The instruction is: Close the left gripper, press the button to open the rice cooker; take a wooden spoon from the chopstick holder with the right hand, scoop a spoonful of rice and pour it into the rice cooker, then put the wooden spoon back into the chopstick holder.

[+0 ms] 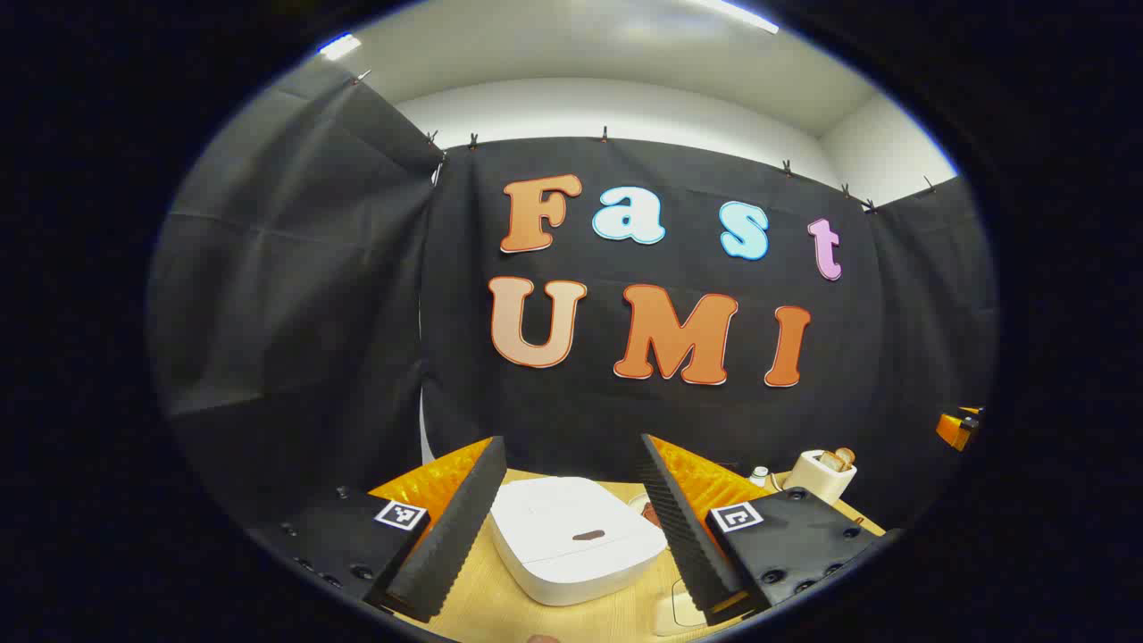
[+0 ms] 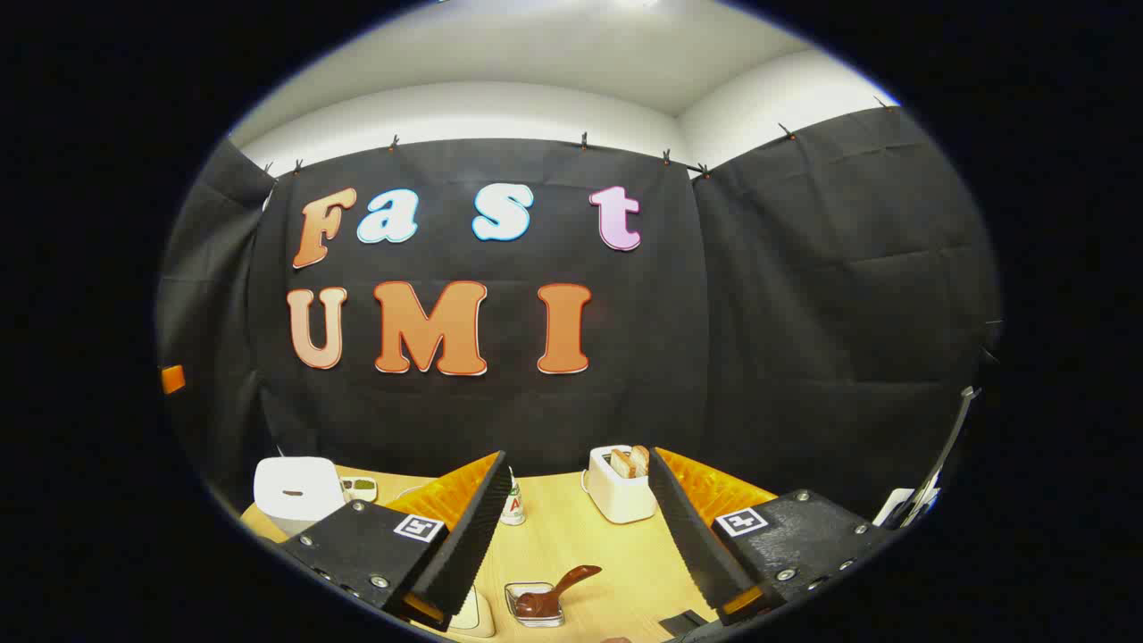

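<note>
The left gripper (image 1: 571, 527) hangs above the wooden bench (image 1: 500, 607) with its fingers spread wide and nothing between them. Framed in that gap sits the white rice cooker (image 1: 576, 540), lid down, its dark button (image 1: 588, 536) on top near the front edge. The near side of the bench is cut off by the gripper bodies.

In the right gripper view the right gripper (image 2: 576, 536) is likewise spread apart and holds nothing. Between its fingers, near the front edge of the bench (image 2: 571, 527), a dark wooden spoon (image 2: 554, 594) rests in a small clear container (image 2: 534, 605) (its contents are too small to make out). A white toaster (image 2: 621, 487) with bread slices stands toward the back edge, a small bottle (image 2: 513, 505) partly hidden behind the left finger. The rice cooker (image 2: 295, 491) sits toward the bench's far left corner.
</note>
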The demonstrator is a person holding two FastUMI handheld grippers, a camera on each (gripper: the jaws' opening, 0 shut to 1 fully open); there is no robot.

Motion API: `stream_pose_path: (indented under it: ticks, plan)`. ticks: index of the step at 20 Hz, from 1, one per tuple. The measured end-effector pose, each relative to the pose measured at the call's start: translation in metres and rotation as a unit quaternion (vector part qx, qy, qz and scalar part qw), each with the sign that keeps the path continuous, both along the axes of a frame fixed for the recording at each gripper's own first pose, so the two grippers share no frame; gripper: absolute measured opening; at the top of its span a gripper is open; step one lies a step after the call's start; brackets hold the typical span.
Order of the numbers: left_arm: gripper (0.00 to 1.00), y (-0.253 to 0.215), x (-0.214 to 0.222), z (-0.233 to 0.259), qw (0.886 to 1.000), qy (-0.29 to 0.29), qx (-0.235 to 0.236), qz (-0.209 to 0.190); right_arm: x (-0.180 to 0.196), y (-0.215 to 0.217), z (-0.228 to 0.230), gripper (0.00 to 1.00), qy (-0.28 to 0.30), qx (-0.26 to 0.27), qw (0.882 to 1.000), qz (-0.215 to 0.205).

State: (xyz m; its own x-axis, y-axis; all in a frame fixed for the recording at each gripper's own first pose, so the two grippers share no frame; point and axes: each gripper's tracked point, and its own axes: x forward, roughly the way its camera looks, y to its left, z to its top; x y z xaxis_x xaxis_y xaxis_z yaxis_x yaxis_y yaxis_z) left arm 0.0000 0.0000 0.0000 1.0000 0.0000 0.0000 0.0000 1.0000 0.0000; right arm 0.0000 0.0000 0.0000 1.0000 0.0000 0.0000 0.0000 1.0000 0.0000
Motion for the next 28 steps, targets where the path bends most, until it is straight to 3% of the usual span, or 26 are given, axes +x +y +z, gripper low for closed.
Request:
stream_pose_path:
  ticks: [1, 5, 13, 14, 15, 18, 19, 20, 25, 26, 28]
  plan:
    - [1.0, 0.006, 0.001, -0.001, 1.0, 0.0, 0.004, 0.003, -0.003, 0.002, 0.001, 0.95, 0.002, -0.001, 1.0, 0.003]
    - [1.0, 0.001, -0.001, 0.004, 1.0, -0.003, 0.017, -0.004, -0.009, -0.005, 0.002, 0.95, 0.008, -0.003, 1.0, 0.001]
    - [1.0, -0.021, -0.002, 0.009, 0.999, -0.01, 0.037, -0.013, -0.001, -0.011, 0.003, 0.95, 0.015, 0.006, 1.0, 0.002]
    - [1.0, -0.021, -0.001, 0.013, 0.999, -0.014, 0.04, -0.013, 0.0, -0.01, 0.004, 1.0, 0.015, 0.007, 1.0, 0.005]
    - [1.0, -0.022, -0.001, 0.017, 0.999, -0.018, 0.041, -0.013, 0.001, -0.01, 0.005, 0.95, 0.016, 0.007, 1.0, 0.007]
    - [1.0, -0.026, 0.002, 0.017, 0.999, -0.017, 0.033, -0.013, 0.005, -0.009, 0.005, 0.95, 0.018, 0.003, 1.0, 0.008]
    - [1.0, -0.026, 0.004, 0.016, 0.999, -0.014, 0.029, -0.014, 0.006, -0.009, 0.005, 1.0, 0.019, 0.003, 1.0, 0.009]
    - [1.0, -0.026, 0.004, 0.015, 0.999, -0.012, 0.027, -0.012, 0.007, -0.008, 0.006, 0.95, 0.02, 0.003, 1.0, 0.011]
    - [1.0, -0.027, 0.01, 0.013, 1.0, -0.007, 0.025, -0.013, 0.009, -0.01, 0.007, 0.95, 0.021, 0.003, 1.0, 0.012]
    - [1.0, -0.027, 0.011, 0.013, 1.0, -0.007, 0.025, -0.013, 0.01, -0.01, 0.008, 1.0, 0.021, 0.003, 1.0, 0.011]
    - [1.0, -0.028, 0.012, 0.013, 1.0, -0.006, 0.026, -0.015, 0.011, -0.013, 0.008, 0.95, 0.02, 0.004, 1.0, 0.009]
